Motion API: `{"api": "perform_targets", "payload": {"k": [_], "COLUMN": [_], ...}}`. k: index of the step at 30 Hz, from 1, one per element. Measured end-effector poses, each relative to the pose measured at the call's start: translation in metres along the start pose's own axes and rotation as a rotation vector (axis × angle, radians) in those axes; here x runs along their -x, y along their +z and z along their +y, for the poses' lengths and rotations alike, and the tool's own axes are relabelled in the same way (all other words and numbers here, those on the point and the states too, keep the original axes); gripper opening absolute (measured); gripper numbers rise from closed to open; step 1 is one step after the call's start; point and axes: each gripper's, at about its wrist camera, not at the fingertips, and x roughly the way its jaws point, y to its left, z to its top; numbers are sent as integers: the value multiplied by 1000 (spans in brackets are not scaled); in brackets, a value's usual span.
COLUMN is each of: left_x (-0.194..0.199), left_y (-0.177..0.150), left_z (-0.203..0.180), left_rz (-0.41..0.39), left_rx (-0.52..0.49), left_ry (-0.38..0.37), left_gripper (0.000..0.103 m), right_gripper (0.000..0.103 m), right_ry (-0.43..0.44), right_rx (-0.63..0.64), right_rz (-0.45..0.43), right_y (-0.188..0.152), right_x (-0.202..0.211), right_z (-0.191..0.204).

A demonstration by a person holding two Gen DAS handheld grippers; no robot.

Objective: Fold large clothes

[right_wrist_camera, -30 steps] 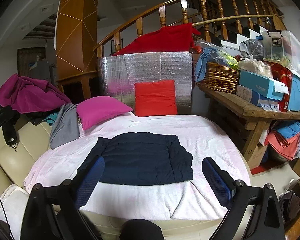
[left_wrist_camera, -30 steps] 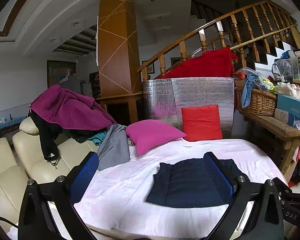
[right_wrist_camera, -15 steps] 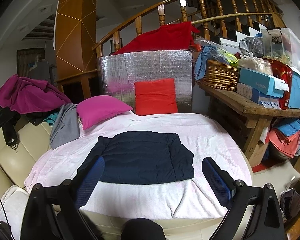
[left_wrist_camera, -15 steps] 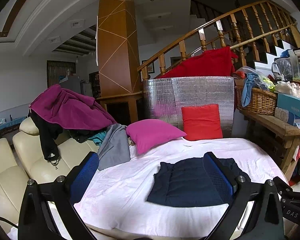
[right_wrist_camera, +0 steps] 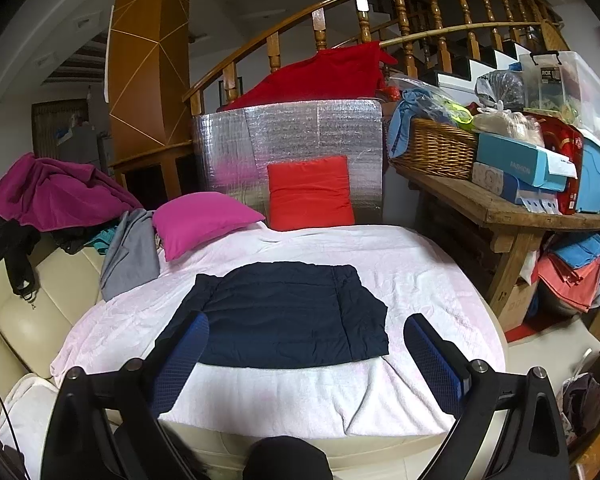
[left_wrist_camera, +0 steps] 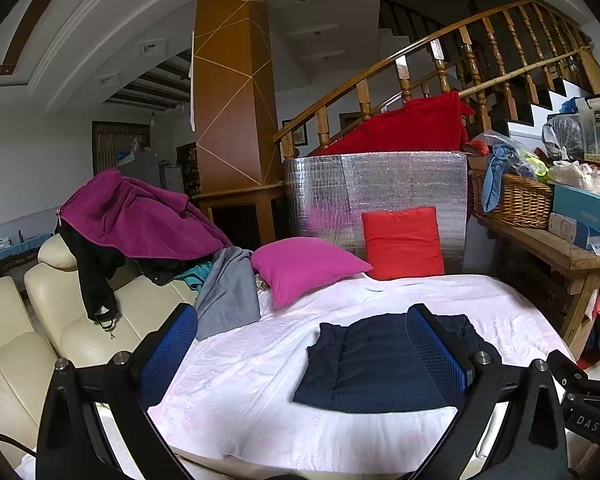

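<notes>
Navy garment (right_wrist_camera: 280, 316), already reduced to a flat rectangle, lies centred on the pink sheet (right_wrist_camera: 400, 264) covering the bed, well short of the magenta pillow (right_wrist_camera: 200, 220) and red pillow (right_wrist_camera: 310, 192). I judge this fold near complete; remaining unfolded clothes, a purple jacket (left_wrist_camera: 140, 216) and grey top (left_wrist_camera: 228, 292), are heaped on the cream sofa (left_wrist_camera: 60, 320) to my left.

Risks, as I read them: the rectangle's right edge looks rumpled and a flap sticks out at its far left corner, so a one-sided pinch could drag the layers apart. The sheet is loose and wrinkled; a low grab could catch sheet with garment and pull both. Reaching for the sofa pile could sweep a finger across the finished fold.

Pose: my left gripper (left_wrist_camera: 308, 352) hovers above the bed's near left side, angled toward the garment, jaws spread wide, holding nothing. My right gripper (right_wrist_camera: 306, 356) hovers at the near edge, squarely facing the garment, jaws equally wide and empty. Neither touches cloth.
</notes>
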Motion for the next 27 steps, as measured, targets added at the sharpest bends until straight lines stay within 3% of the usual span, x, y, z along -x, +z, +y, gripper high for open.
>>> {"api": "perform_targets", "payload": {"k": [27], "left_x": [-3], "left_y": [0], "left_z": [2], "left_rz": [10], "left_rx": [1], "left_ry": [4], "left_gripper": [103], "right_gripper": [100], "right_ry": [13], "right_rx": [4], "right_rz": [-23], "right_y": [4], "right_x": [12], "right_z": [1]}}
